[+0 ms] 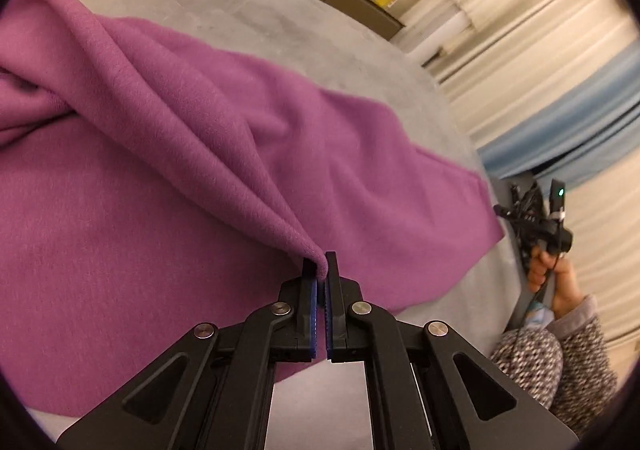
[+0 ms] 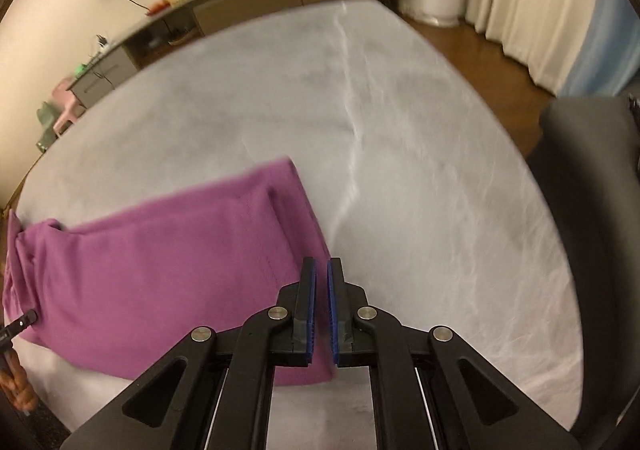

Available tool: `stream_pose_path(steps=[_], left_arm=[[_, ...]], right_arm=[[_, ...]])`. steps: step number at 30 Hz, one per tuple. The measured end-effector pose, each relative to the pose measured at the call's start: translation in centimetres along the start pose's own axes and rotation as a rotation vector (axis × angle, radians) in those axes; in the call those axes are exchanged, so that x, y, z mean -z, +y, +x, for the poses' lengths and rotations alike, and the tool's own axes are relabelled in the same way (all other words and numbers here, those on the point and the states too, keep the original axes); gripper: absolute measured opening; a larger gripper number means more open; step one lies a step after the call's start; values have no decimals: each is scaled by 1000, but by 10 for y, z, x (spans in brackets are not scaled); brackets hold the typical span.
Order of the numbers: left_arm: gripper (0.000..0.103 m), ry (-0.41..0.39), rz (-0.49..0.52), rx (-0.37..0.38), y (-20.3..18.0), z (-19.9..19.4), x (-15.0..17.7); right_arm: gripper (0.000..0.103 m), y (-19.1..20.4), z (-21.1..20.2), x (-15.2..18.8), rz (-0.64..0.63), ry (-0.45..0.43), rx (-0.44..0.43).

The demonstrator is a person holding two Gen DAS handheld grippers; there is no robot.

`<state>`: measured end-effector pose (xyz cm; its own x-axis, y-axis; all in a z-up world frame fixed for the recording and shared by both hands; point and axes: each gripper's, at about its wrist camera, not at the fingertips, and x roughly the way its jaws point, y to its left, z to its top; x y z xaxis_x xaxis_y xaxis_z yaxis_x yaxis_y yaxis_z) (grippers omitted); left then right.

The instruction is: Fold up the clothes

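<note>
Grey bed sheet (image 1: 248, 10) fills the left wrist view, one purple garment (image 1: 140, 170) spread on it. Our left gripper (image 1: 321, 264) pinches a raised fold of that garment, both fingers clamped on it.

Right wrist view: same sheet (image 2: 400, 130), one garment (image 2: 160, 270) lying left. Our right gripper (image 2: 322, 270) hovers at its right edge, fingers narrow, a slim gap, gripping nothing.

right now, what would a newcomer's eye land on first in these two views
The purple garment spread over the grey bed cover stands out first. Next, the left gripper pinches a raised fold of it near centre, while the right gripper hovers over the garment's right edge, gripping nothing.
</note>
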<state>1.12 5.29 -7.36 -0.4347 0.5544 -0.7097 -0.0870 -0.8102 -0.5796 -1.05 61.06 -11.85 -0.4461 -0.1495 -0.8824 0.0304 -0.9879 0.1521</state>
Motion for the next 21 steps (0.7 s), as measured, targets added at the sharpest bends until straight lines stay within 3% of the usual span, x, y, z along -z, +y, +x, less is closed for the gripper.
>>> stream_pose_path(steps=[5, 8, 10, 11, 12, 14, 16, 19, 20, 21], left_arm=[[2, -144, 29, 66, -29, -44, -61], [2, -160, 81, 80, -46, -56, -72], [2, -131, 99, 72, -47, -49, -65], [2, -112, 94, 68, -46, -41, -61], [2, -90, 81, 72, -43, -33, -54], [2, -53, 41, 71, -31, -18, -43], [2, -33, 19, 79, -27, -10, -41], [2, -32, 23, 79, -29, -8, -40], [2, -35, 26, 77, -30, -8, -42], [2, -36, 28, 75, -31, -8, -43]], right_arm=[[5, 16, -53, -48, 11, -144, -93], [11, 18, -71, -62, 59, -163, -124], [38, 12, -62, -51, 76, -93, -133], [63, 8, -53, -40, 77, -63, -102], [71, 3, -42, -29, 71, -36, -60], [71, -11, -17, -3, 93, 40, -28], [71, -22, 3, 21, 145, 92, -62], [72, -12, 9, 35, 80, 81, -58], [64, -7, 10, 36, 63, 88, -69], [29, -2, 10, 35, 41, 94, -76]])
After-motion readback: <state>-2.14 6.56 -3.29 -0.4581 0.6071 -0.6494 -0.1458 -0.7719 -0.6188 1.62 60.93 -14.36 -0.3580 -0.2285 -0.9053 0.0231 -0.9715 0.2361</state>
